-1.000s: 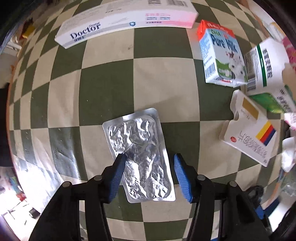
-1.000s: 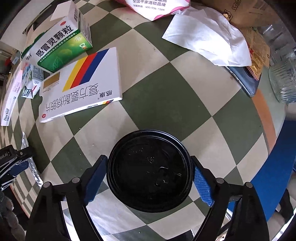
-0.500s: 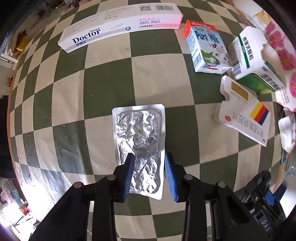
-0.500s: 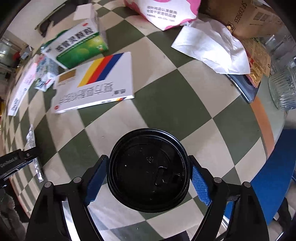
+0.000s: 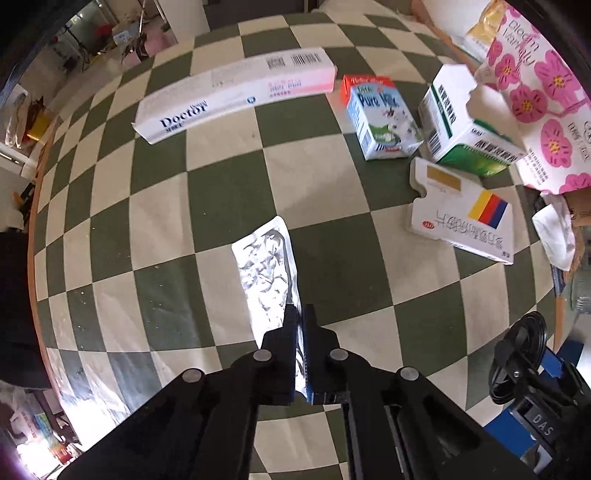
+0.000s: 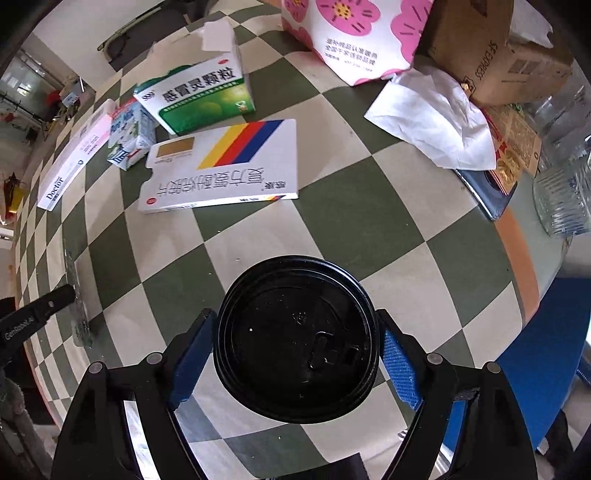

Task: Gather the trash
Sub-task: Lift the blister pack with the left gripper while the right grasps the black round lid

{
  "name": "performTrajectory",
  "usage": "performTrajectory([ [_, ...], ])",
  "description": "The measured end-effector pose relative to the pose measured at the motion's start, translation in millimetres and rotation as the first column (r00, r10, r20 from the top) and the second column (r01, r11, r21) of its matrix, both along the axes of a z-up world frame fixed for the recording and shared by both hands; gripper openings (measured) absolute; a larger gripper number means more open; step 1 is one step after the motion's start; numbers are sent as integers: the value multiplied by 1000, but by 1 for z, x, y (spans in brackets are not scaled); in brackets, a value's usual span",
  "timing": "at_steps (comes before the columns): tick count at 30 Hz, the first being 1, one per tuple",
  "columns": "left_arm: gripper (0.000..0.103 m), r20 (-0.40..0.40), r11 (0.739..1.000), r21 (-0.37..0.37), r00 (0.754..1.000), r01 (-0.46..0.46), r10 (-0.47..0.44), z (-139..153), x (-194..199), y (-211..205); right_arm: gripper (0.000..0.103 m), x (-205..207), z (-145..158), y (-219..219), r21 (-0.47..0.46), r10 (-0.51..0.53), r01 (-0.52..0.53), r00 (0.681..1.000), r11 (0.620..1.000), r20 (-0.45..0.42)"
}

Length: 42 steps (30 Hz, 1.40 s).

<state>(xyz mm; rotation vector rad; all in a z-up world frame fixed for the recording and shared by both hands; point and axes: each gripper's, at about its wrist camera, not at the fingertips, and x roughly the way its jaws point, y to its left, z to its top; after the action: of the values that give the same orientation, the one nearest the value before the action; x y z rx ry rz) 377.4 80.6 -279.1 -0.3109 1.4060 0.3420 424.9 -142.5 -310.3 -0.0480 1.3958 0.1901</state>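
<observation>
My left gripper (image 5: 300, 314) is shut on the near end of a crumpled silver foil blister pack (image 5: 266, 273), which is tilted up on edge above the green and cream checked tablecloth (image 5: 221, 192). My right gripper (image 6: 295, 350) is shut on a black plastic cup lid (image 6: 297, 349), held between its blue pads above the table. In the right wrist view the foil pack (image 6: 75, 295) and the left gripper show at the far left. The lid in the right gripper also shows in the left wrist view (image 5: 517, 354).
On the table lie a long Doctor toothpaste box (image 5: 229, 96), a Pure Milk carton (image 5: 380, 118), a green and white medicine box (image 5: 465, 129), a flat striped medicine box (image 6: 221, 166), a pink flowered bag (image 6: 351, 33), a white tissue (image 6: 436, 118), a cardboard box (image 6: 498, 48) and a glass (image 6: 561, 199).
My left gripper has closed fully on the foil pack and raised it, turning it on edge. My right gripper has lifted slightly with the lid still held.
</observation>
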Motion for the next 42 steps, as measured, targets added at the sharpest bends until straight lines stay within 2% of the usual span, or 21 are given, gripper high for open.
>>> performTrajectory([
  [12, 0, 93, 999, -13, 994, -48, 49, 42, -42, 11, 85, -20, 26, 11, 32, 41, -42, 998, 999, 42],
  [15, 0, 112, 996, -46, 991, -72, 77, 44, -52, 20, 85, -25, 32, 14, 43, 53, -55, 997, 998, 52],
  [18, 3, 104, 988, -108, 987, -113, 125, 24, -50, 30, 85, -30, 34, 13, 51, 51, -54, 997, 997, 53],
  [20, 4, 61, 972, -180, 984, -152, 165, -3, -44, 37, 85, -30, 33, 9, 45, 45, -48, 997, 998, 57],
  [23, 4, -7, 951, -249, 982, -183, 187, -41, -33, 41, 85, -20, 23, 7, 30, 18, -19, 999, 999, 44],
  [25, 4, -39, 947, -263, 983, -186, 182, -56, -28, 40, 85, -12, 19, 4, 19, 2, -3, 999, 1000, 41],
  [26, 5, -27, 950, -253, 983, -183, 182, -55, -28, 39, 85, -10, 19, 3, 10, 2, -2, 999, 1000, 44],
  [28, 9, -21, 960, -227, 987, -162, 162, -53, -22, 37, 85, -5, 17, 1, -1, 1, -1, 999, 1000, 49],
  [30, 15, -38, 958, -230, 985, -171, 167, -52, -17, 38, 85, -1, 16, -1, -4, -3, 3, 999, 1000, 51],
  [31, 32, -37, 951, -253, 984, -180, 176, -53, -14, 40, 85, 1, 15, -3, -2, -10, 10, 999, 1000, 47],
  [32, 42, -35, 943, -276, 982, -188, 185, -54, -13, 41, 85, 4, 13, -4, 3, -18, 18, 999, 1000, 41],
  [33, 56, -28, 935, -296, 980, -197, 197, -54, -11, 41, 85, 7, 11, -6, 6, -26, 26, 999, 1000, 35],
  [35, 57, -37, 934, -292, 979, -203, 201, -57, -6, 38, 85, 13, 8, -9, 13, -44, 44, 999, 999, 24],
  [38, 68, -63, 956, -234, 984, -178, 167, -60, 5, 26, 85, 20, 4, -12, 12, -60, 59, 998, 998, 18],
  [40, 71, -113, 981, -145, 987, -129, 113, -64, 16, 9, 85, 24, 2, -13, 8, -61, 61, 998, 998, 16],
  [42, 72, -153, 994, -64, 985, -88, 77, -68, 23, -5, 85, 26, 0, -13, 3, -60, 60, 998, 998, 12],
])
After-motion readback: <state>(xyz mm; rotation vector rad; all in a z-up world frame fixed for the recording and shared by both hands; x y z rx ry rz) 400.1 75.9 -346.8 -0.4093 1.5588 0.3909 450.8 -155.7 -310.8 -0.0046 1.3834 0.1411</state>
